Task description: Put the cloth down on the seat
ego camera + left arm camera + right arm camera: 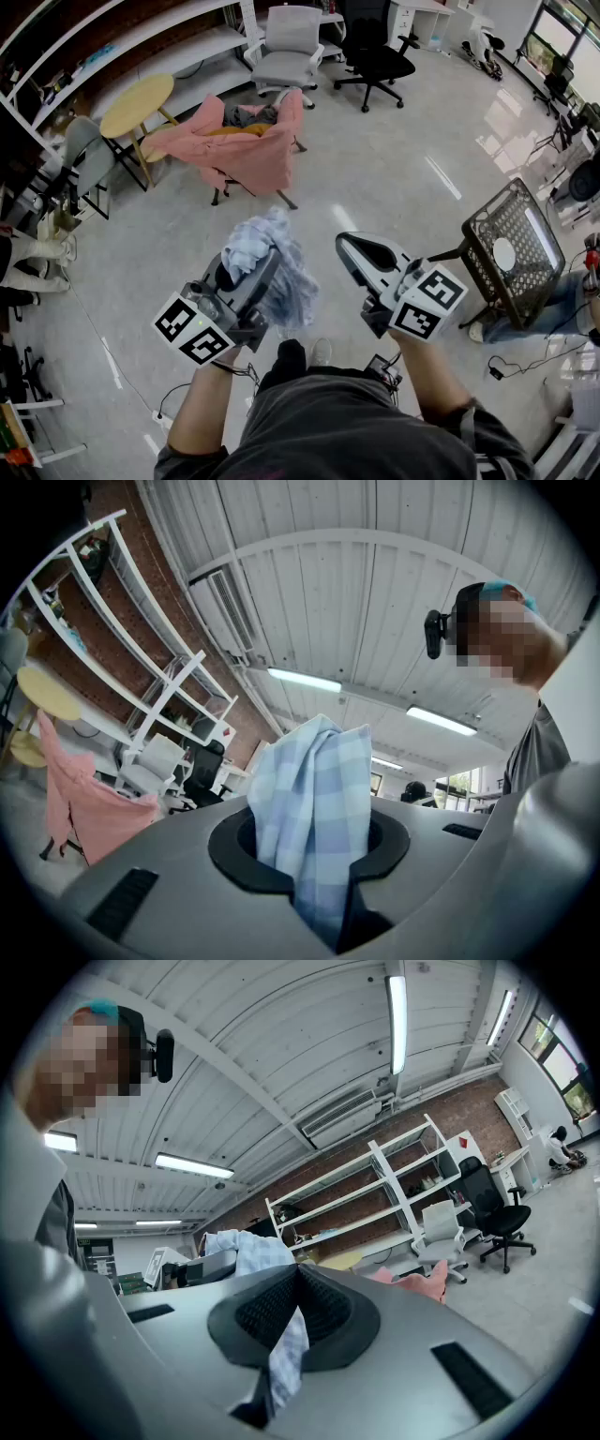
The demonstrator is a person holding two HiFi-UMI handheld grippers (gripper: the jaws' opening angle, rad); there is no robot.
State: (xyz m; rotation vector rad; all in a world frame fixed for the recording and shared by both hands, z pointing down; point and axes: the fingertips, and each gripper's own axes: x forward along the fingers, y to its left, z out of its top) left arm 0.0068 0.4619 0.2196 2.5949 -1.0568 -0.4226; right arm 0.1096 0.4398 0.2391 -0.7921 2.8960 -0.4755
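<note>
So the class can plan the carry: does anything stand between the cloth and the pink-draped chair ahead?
Nothing visible does. The cloth, in the left hand-held gripper, faces only bare floor up to the chair; its seat already holds a grey bundle.

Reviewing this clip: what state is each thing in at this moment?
cloth: bunched up, held in the air, not on any seat.
left hand-held gripper: shut on the cloth.
right hand-held gripper: jaws together, a strip of the cloth pinched between them.
pink-draped chair: upright, pink cover over it, things lying on its seat.
</note>
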